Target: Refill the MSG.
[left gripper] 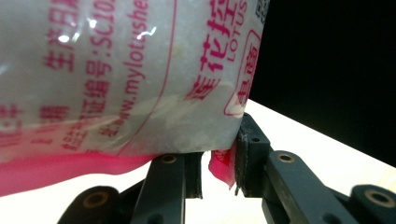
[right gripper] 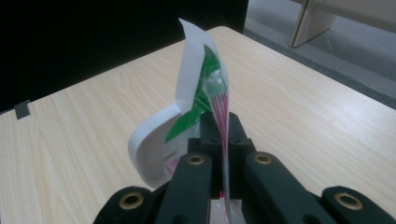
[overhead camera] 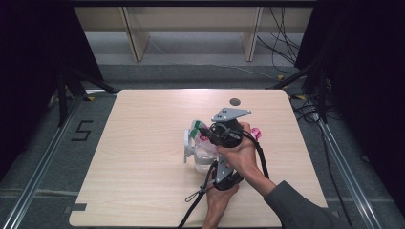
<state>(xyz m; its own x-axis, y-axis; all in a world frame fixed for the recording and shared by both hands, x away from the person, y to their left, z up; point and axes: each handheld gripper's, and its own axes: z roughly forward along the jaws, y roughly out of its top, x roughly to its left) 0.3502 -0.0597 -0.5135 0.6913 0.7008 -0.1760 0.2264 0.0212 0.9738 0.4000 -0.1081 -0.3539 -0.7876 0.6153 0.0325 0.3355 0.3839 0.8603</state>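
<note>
we count one bag (overhead camera: pixel 203 148), one table (overhead camera: pixel 143 157), two grippers and two hands. the bag is a clear pouch of white grains with pink print and a pink and green top edge, held above the table near its middle, between the two grippers.

the left gripper (left gripper: pixel 219 172), below the bag in the high view, pinches a pink bottom corner of the bag; its jaws stand a little apart with the film caught between the pads, and the bulk of the bag rises just above and to the left of them in the left gripper view.

the right gripper (right gripper: pixel 223 140) is pressed together on the bag's top edge; the thin film runs straight up from between its jaws.

the bag's long axis runs from the left gripper to the right one, across the high view from near to far. we cannot tell its tilt exactly.
</note>
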